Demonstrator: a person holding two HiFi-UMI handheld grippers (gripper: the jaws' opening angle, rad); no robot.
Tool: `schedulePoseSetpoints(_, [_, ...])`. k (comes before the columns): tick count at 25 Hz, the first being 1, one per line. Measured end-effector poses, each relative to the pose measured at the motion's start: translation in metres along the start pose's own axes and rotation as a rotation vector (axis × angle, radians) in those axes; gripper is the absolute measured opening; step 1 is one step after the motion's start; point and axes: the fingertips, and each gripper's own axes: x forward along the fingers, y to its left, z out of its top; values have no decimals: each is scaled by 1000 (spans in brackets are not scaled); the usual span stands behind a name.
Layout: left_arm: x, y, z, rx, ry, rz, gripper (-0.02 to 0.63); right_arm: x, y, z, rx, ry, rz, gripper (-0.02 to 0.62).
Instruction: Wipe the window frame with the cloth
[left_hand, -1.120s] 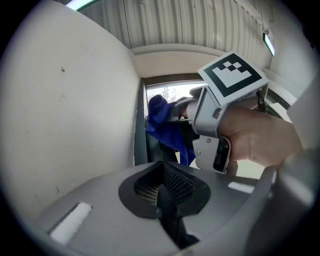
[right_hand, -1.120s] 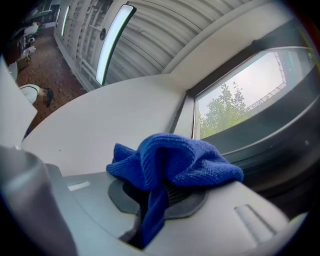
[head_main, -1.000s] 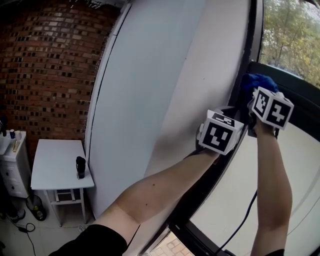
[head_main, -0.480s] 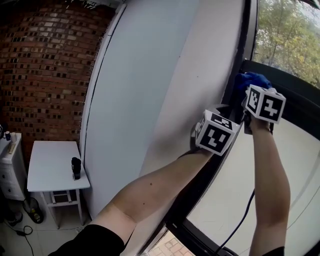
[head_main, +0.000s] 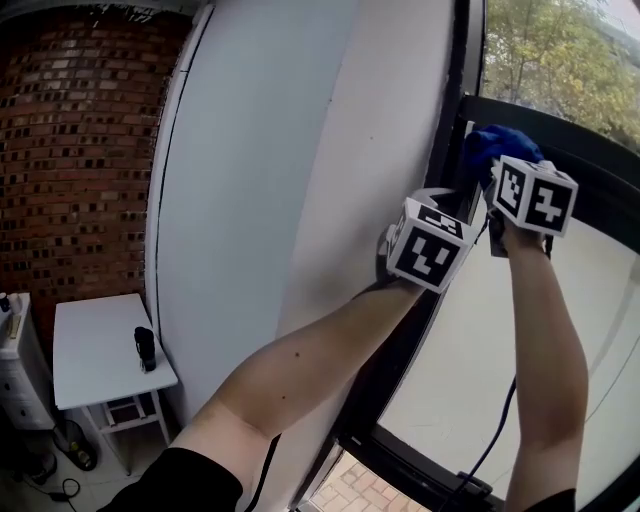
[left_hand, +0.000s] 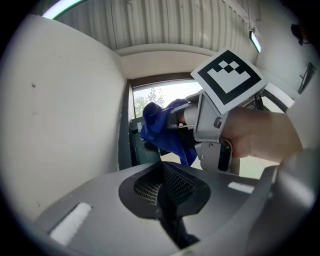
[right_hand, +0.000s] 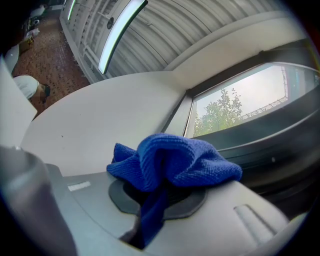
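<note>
Right gripper (head_main: 500, 168) risen slightly, blue cloth (right_hand: 172, 162) bunched in jaws

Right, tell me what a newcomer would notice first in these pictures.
The bright blue cloth stands out, bunched in the right tool high up at the dark window frame. The left tool is shut and empty just beside it. A red brick wall fills the far left of the head view.

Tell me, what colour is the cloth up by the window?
Deep blue all over. The cloth shows best in the right gripper view.
</note>
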Motion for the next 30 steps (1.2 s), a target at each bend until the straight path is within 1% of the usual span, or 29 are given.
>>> schedulePoseSetpoints(1, [0, -4, 2, 0, -4, -12, -8, -4, -3, 1, 5, 1, -4, 51])
schedulePoseSetpoints(4, [-2, -11, 6, -49, -16, -33, -8, -16, -15, 3, 26, 7, -23, 51])
schedulePoseSetpoints(7, [0, -18, 4, -82, -10, -52, -8, -24, -26, 5, 30, 6, -44, 51])
schedulePoseSetpoints(12, [9, -42, 4, -53, 10, -62, -8, -45, -47, 12, 14, -4, -67, 51])
schedulePoseSetpoints(15, [12, -59, 11, -63, 2, -65, -8, -61, -59, 17, 1, -3, -67, 51])
schedulePoseSetpoints(20, [23, -87, 16, -90, 13, -44, -8, -81, -75, 18, -3, 11, -35, 51])
schedulePoseSetpoints(22, [25, -93, 15, -100, 30, -21, -8, -89, -80, 19, 4, 10, -28, 51])
schedulePoseSetpoints(27, [33, -102, 9, -122, 64, 4, -9, -103, -96, 20, 6, -4, -14, 51])
schedulePoseSetpoints(30, [41, -112, 8, -122, 67, 0, -9, -107, -105, 19, 13, 6, -1, 51])
